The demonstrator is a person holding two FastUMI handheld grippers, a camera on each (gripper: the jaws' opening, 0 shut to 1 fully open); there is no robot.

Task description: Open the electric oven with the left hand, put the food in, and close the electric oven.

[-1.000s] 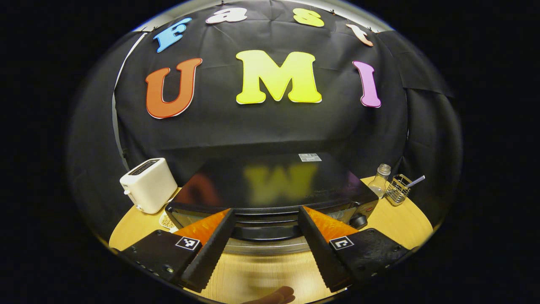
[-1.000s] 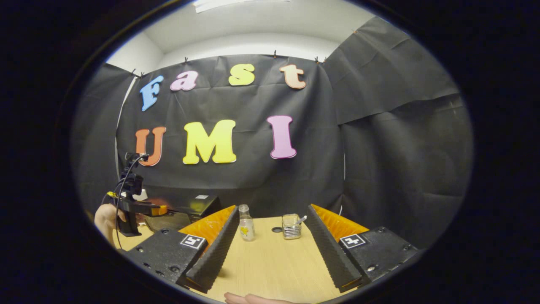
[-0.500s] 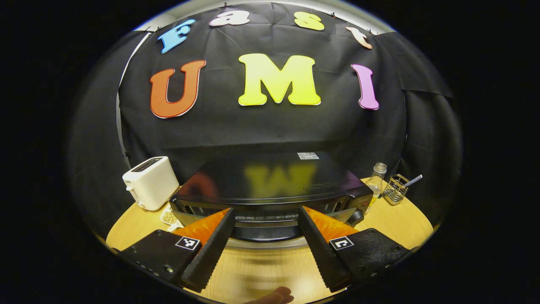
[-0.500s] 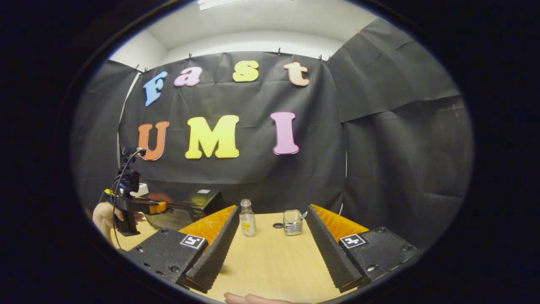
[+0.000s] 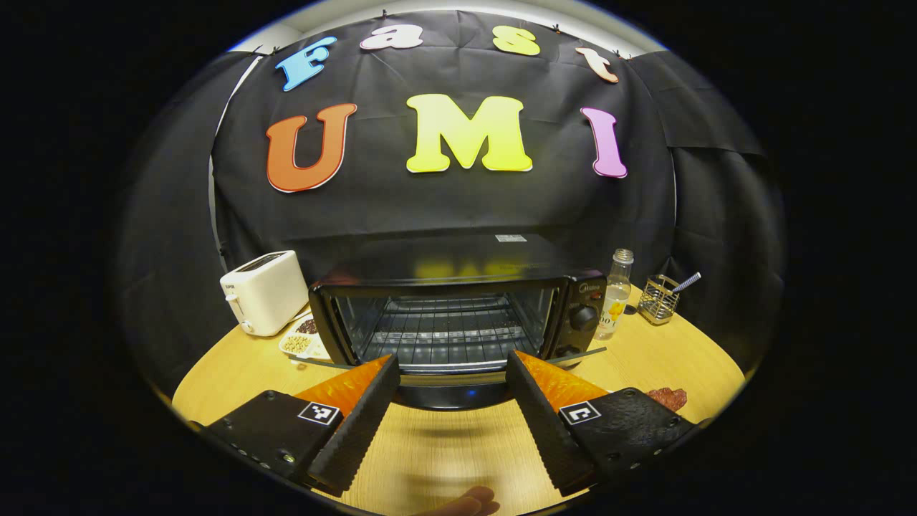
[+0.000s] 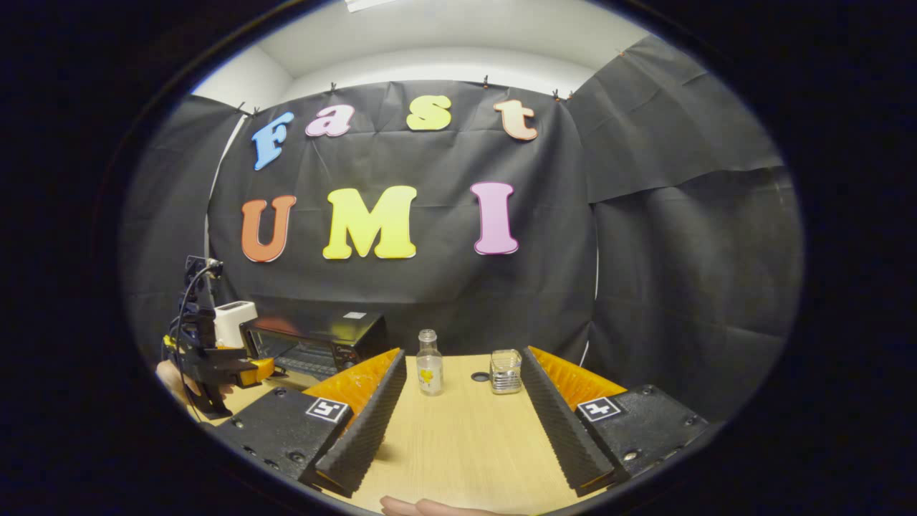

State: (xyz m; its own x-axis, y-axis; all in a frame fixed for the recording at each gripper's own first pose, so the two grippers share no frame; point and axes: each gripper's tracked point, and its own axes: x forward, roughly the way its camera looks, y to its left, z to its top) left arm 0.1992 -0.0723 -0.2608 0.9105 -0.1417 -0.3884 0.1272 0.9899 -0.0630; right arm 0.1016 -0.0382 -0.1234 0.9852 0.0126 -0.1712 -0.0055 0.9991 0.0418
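The electric oven stands open at the middle of the table, rack exposed to receive food, as the left gripper faces its dropped door and the right gripper waits, both jaws wide and empty.

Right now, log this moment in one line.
oven door open, rack bare | left gripper open at door | right gripper open, idle | food on table

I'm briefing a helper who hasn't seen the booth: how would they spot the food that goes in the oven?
Find the black oven, open at the middle of the round table. Look right of it, past the bottle, toward the table's near edge. The food is a flat, dark red, ragged patch lying bare on the wood, unlike the dish of beans left of the oven.
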